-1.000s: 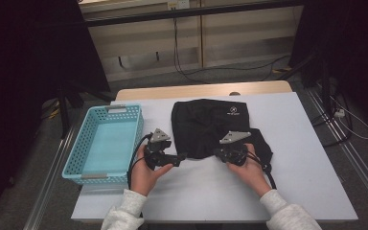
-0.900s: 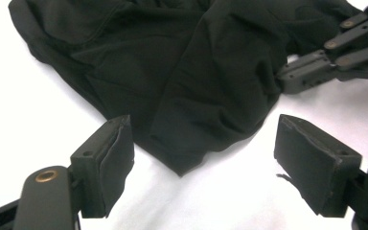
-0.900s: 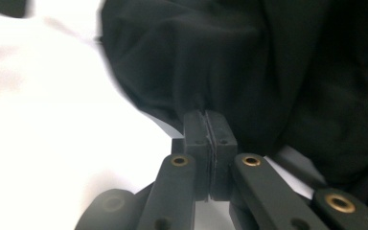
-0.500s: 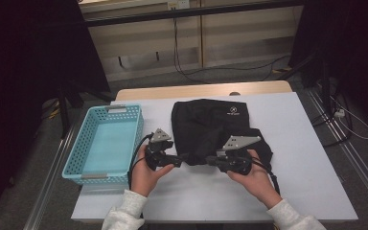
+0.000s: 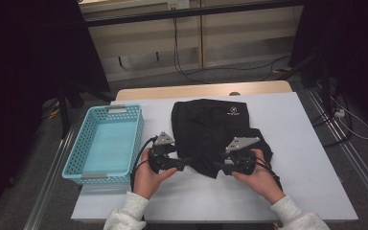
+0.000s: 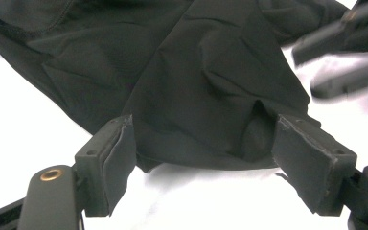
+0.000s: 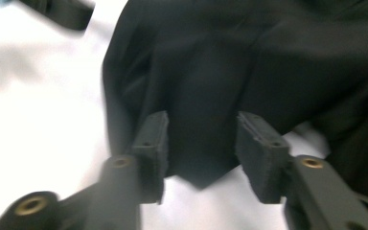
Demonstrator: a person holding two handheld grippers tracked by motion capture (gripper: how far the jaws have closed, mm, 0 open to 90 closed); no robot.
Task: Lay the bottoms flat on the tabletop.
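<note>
A black garment [image 5: 211, 129] with a small white logo lies spread on the white table [image 5: 306, 143]. Both hand-held grippers meet at its near edge. My left gripper [image 5: 188, 163] points right, jaws wide; in the left gripper view the hem [image 6: 196, 158] lies between its pads [image 6: 120, 158] without being squeezed. My right gripper [image 5: 219, 167] points left. Its jaws have just been opening, and a corner of the cloth [image 7: 201, 167] sits loose between its separated pads [image 7: 256, 148]. The right gripper's blurred jaws [image 6: 340, 57] appear in the left gripper view.
A light blue mesh basket [image 5: 76, 158] stands to the left of the garment on the table, close to my left hand. Cables trail over the floor behind the table. Bare white table lies to the right and in front of the garment.
The right gripper's jaws have parted and let go of the cloth they pinched, and that hand has shifted slightly. The left gripper has stayed where it was.
</note>
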